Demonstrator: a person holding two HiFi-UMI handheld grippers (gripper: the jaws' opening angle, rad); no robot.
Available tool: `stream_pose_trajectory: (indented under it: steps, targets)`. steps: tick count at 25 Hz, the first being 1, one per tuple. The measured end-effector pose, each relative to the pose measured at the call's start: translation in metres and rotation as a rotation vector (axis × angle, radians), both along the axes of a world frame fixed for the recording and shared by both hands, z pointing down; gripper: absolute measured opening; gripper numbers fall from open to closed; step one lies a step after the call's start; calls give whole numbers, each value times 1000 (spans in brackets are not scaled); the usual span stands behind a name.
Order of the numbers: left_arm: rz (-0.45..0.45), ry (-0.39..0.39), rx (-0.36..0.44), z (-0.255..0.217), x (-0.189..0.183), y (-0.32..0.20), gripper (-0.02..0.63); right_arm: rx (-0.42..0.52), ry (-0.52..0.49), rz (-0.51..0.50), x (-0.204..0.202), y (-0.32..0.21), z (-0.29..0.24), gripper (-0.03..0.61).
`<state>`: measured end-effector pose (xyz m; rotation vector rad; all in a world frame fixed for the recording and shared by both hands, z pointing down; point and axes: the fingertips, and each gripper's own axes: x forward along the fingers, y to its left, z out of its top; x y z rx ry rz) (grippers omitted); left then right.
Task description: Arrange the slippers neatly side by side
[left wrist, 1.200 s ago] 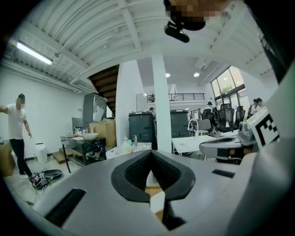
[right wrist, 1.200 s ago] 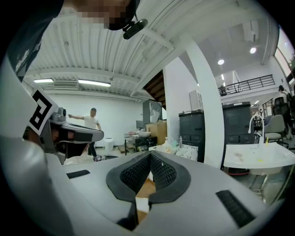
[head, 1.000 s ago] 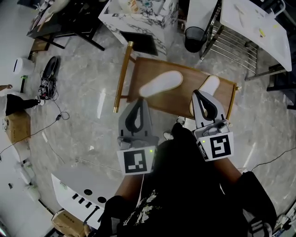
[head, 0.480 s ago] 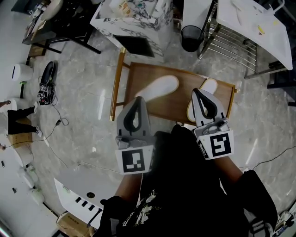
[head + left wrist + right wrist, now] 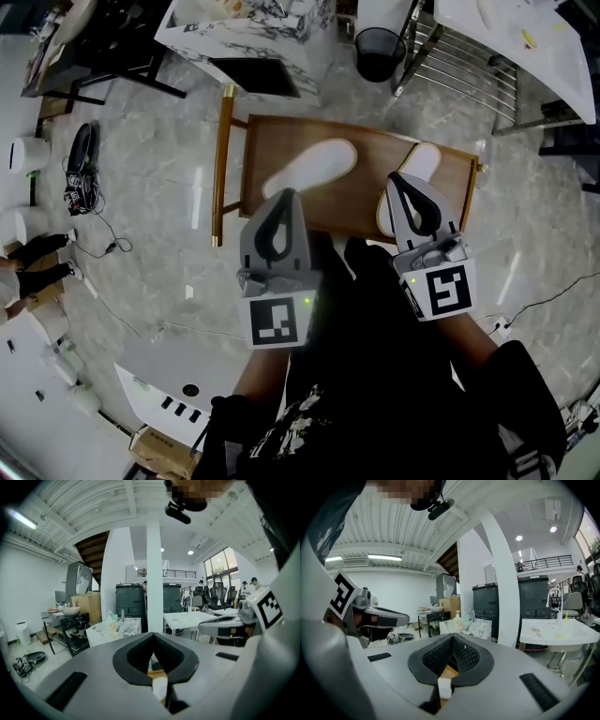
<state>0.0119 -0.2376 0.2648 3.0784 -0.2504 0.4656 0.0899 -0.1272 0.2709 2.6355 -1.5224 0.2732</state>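
The left slipper [image 5: 314, 167] and the right slipper [image 5: 427, 161] lie on the brown bench [image 5: 370, 178]. They are white and well apart. The left slipper lies slanted. The right slipper lies straighter, partly hidden under the right claw [image 5: 398, 178].

The left claw [image 5: 285, 195] is clenched with nothing in it. The right claw is clenched and empty too. Both hang above the near side of the bench and touch no slipper.

The slippers look flat, light and soft. They will likely bend if pinched in the middle. A good place to grab looks like the side edge near the heel, where the sole is thin enough for a claw. They may slide easily on the smooth wood, so a push could work too.

The right slipper lies close to the right edge of the bench, so pushing it that way could drop it. There is bare wood between the two slippers. That looks like the best spot to bring them together.
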Motion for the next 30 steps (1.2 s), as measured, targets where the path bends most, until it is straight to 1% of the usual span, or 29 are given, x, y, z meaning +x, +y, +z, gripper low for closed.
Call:
stream_pose_trajectory:
  steps: [2,6,10,15,16,17,18,19,21,23,27,30]
  targets:
    - [21,-33,-9,16,3,-2,2,-8,-9,16,2,0,7,-2]
    - [65,-109,-72,54,7,-2,3,-50,-49,34,2,0,30,-2]
    - [121,-165,-86,87,15,4,3,-72,-92,52,3,0,55,-2]
    - [164,-237,-151,127,20,16,5,-109,-154,61,-4,2,84,-3]
    - [172,-256,-163,135,22,17,16,-114,-162,62,-4,1,89,-2]
    - [181,-269,-173,143,23,18,79,-119,-166,63,-3,1,94,-3]
    - [190,-279,-180,150,24,19,98,-122,-169,65,-3,0,98,-2]
    - [196,-289,-182,157,25,19,98,-125,-173,68,-3,0,101,-2]
    - [199,-308,-175,168,26,18,98,-135,-193,81,-3,2,110,-3]
    - [209,-335,-150,179,27,15,103,-144,-214,89,-4,3,118,-2]
    - [289,-436,-40,206,29,14,152,-141,-226,86,-4,0,129,-2]
    - [325,-506,12,227,27,10,158,-152,-250,89,-4,-2,137,-2]
